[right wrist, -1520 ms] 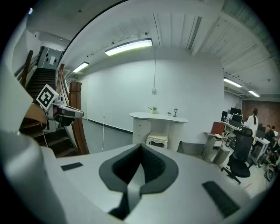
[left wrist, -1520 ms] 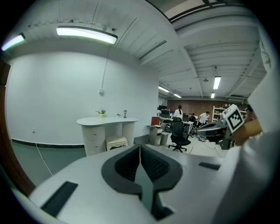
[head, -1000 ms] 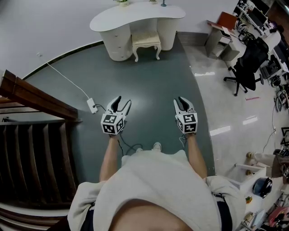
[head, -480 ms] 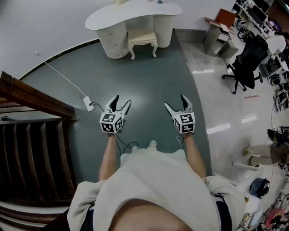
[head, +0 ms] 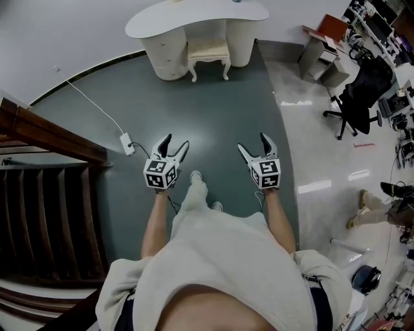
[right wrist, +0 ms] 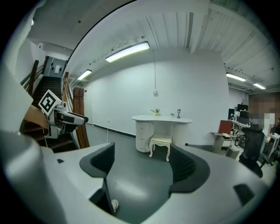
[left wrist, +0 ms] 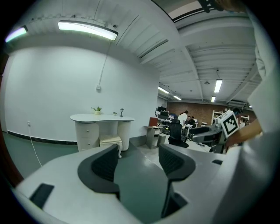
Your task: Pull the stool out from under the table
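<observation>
Cream stool (head: 208, 53), curved legs, at 12 o'clock at the far end of the green floor (head: 220, 110). Its seat is tucked into the knee gap of the white table (head: 194, 14), with a drawer column on one side and a rounded pedestal on the other. Its front legs stand out on the floor. Whether it touches the table, cannot tell.

The table stands against the white wall. On top are a small potted plant (left wrist: 97, 109) and a thin upright item (too small to name).

The left gripper (head: 176, 143) is released, jaws spread, with only floor between them. It is held low in front of the person and points to 12. The right gripper (head: 253, 145) is likewise spread and empty, level with the left and well apart from it. Both are well short of the stool.

One shoe (head: 196, 176) is out forward between the two grippers, on a leg in pale trousers.

A white cord (head: 90, 106) runs over the floor from the wall at 11 o'clock to a plug block near the left gripper (at its 10 o'clock). A dark wooden staircase (head: 45, 194) is at 9 o'clock. A black office chair (head: 362, 87) is at 2 o'clock on a pale glossy floor, with desks beyond it.
</observation>
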{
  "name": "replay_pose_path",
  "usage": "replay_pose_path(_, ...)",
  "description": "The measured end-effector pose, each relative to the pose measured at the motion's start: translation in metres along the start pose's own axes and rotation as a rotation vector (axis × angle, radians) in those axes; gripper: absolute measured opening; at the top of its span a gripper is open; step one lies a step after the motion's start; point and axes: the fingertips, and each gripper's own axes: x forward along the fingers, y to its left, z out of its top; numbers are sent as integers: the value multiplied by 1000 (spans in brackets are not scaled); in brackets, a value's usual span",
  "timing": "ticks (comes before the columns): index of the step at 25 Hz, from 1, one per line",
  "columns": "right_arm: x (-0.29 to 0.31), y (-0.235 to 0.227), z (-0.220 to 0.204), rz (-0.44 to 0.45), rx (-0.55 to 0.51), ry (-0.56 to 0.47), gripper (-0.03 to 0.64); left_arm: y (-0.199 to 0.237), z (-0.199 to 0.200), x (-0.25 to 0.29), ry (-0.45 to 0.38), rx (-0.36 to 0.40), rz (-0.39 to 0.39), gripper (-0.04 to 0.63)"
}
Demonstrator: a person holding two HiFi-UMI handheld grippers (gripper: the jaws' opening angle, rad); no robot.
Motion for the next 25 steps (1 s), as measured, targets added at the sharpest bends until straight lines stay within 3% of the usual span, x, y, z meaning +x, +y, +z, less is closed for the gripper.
replay_pose_path(12,115,-41,24,-1,-22,22,367,78,18,103,12,-20,-20,272)
replay_pose_path(25,288,-103,104,-62,-24,51,362,204,101,251,10,-14,-89,272)
